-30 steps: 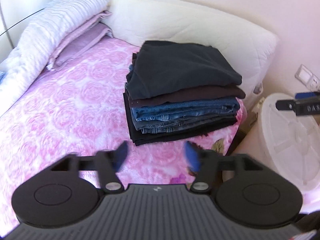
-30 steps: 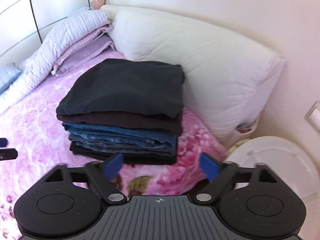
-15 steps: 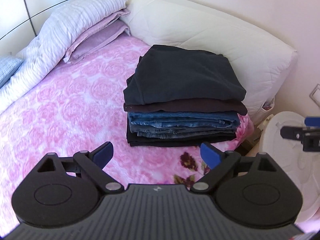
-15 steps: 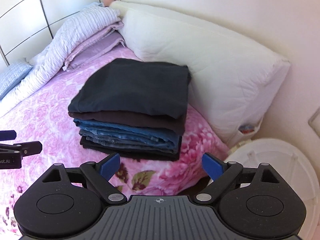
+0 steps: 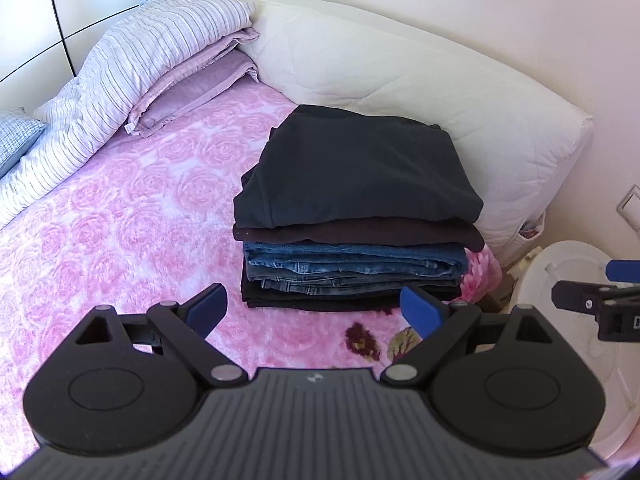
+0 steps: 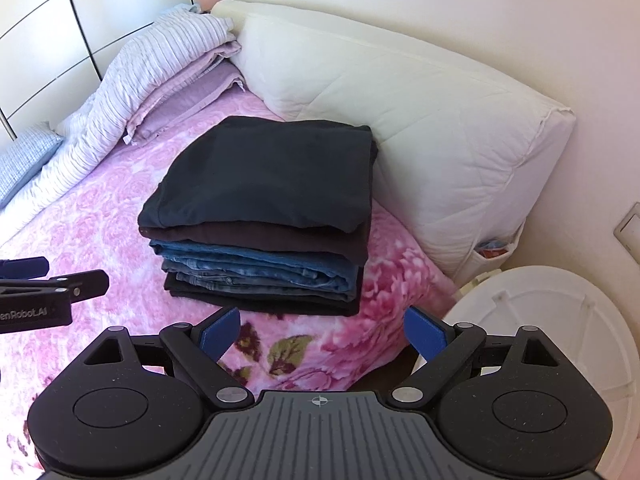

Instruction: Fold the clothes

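Pink rose-patterned bedspread (image 5: 120, 220) fills the near ground, and over it both tongs hang released and empty: the left gripper (image 5: 314, 310) has spread its blue pads since a second ago, and both it and the right gripper (image 6: 320, 330) have drawn back. Beyond them sits the neat stack of folded dark tops and blue jeans (image 5: 356, 208), now apart from both tools. Behind it lies a cream quilted bolster (image 5: 400, 76). That retreat suggests this pile is finished.
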The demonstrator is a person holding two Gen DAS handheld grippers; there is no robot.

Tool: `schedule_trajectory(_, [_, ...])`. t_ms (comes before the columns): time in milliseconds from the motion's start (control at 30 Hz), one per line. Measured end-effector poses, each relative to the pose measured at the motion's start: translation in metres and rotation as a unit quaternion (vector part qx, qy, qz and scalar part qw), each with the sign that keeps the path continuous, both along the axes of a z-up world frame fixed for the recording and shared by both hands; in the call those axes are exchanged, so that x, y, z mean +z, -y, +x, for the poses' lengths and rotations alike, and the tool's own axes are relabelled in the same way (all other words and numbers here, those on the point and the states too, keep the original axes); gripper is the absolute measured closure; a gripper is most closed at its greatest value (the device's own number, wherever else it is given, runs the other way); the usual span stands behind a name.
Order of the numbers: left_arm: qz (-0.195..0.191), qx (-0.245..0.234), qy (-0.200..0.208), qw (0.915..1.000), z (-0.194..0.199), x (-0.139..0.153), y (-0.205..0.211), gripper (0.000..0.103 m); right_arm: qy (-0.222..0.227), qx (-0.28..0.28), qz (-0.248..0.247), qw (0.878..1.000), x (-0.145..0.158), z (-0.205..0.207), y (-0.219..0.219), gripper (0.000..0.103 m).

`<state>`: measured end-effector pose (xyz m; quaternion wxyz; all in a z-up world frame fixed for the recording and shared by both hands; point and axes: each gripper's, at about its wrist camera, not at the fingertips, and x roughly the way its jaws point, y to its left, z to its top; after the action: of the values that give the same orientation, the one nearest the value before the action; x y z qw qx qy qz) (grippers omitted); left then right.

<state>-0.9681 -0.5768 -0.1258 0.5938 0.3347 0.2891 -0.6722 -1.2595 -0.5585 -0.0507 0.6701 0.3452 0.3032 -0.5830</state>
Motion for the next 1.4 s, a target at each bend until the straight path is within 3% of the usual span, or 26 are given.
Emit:
schedule_trajectory(467, [0.025,0.008,0.018,0.9995,0.008,-0.02,-0.012,0.012,0.0,0.01,0.026,1.0,-0.013,0.017,-0.014,0.011])
schedule_trajectory(1400, [0.028,-0.028,0.013,0.9991,0.015,-0.021,-0.018,0.012,-0.033,-0.007,0.024,0.999,-0.006,0.046,-0.037,0.011])
